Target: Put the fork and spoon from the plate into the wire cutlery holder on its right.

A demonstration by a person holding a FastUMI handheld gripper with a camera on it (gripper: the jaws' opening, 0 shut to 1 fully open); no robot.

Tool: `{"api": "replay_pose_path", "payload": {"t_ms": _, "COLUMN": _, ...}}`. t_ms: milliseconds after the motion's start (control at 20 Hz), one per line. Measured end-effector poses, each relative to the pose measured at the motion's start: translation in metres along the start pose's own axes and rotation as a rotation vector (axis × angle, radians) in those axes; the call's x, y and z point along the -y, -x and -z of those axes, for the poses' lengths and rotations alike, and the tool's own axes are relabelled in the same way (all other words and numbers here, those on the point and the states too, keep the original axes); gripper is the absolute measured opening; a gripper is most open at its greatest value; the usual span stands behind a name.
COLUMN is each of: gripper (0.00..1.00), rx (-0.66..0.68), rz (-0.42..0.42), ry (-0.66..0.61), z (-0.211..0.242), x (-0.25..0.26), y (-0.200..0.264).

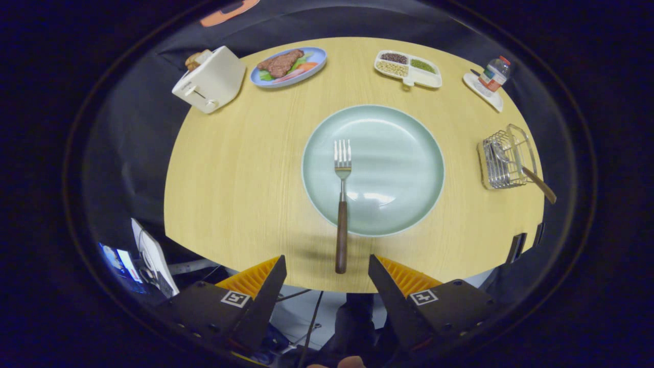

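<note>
A fork point(341, 204) with a dark wooden handle lies on the pale green plate point(398, 163), tines pointing away, its handle reaching over the plate's near rim onto the table. To the plate's right stands the wire cutlery holder point(503, 158) with a spoon point(526, 171) lying in it, wooden handle sticking out toward the near right. My gripper point(327, 260) is open, held above the table's near edge. The fork's handle end lies just ahead of the gap between the fingers, and nothing is between them.
On the round wooden table point(230, 174), a white toaster point(209, 79) stands at the far left. A blue plate of food point(288, 66), a divided tray of beans point(409, 69) and a small bottle point(494, 74) on a white dish line the far side.
</note>
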State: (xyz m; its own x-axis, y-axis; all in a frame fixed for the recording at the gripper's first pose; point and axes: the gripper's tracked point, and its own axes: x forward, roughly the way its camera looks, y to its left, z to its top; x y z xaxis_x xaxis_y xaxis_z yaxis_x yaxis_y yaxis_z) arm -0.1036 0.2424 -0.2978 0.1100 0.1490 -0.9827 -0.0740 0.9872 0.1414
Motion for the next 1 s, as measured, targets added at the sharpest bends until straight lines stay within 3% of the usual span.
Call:
{"api": "replay_pose_path", "payload": {"t_ms": 150, "gripper": 0.95, "rx": -0.019, "rz": 0.027, "ry": -0.007, "z": 0.001, "x": 0.0, "y": -0.018}}
{"api": "replay_pose_path", "payload": {"t_ms": 400, "gripper": 0.7, "rx": -0.07, "rz": 0.034, "ry": -0.121, "z": 0.005, "x": 0.003, "y": -0.044}}
{"api": "replay_pose_path", "payload": {"t_ms": 500, "gripper": 0.67, "rx": -0.112, "rz": 0.012, "ry": -0.17, "z": 0.01, "x": 0.001, "y": -0.049}}
{"api": "replay_pose_path", "payload": {"t_ms": 600, "gripper": 0.43, "rx": -0.116, "rz": 0.026, "ry": -0.178, "z": 0.011, "x": 0.006, "y": -0.054}}
{"api": "replay_pose_path", "payload": {"t_ms": 650, "gripper": 0.38, "rx": -0.113, "rz": 0.028, "ry": -0.171, "z": 0.011, "x": 0.007, "y": -0.054}}
{"api": "replay_pose_path", "payload": {"t_ms": 750, "gripper": 0.4, "rx": -0.106, "rz": 0.033, "ry": -0.149, "z": 0.014, "x": 0.009, "y": -0.065}}
{"api": "replay_pose_path", "payload": {"t_ms": 950, "gripper": 0.05, "rx": -0.093, "rz": 0.043, "ry": -0.127, "z": 0.004, "x": 0.01, "y": -0.051}}
{"api": "replay_pose_path", "payload": {"t_ms": 1000, "gripper": 0.05, "rx": -0.099, "rz": 0.034, "ry": -0.129, "z": 0.006, "x": 0.009, "y": -0.051}}
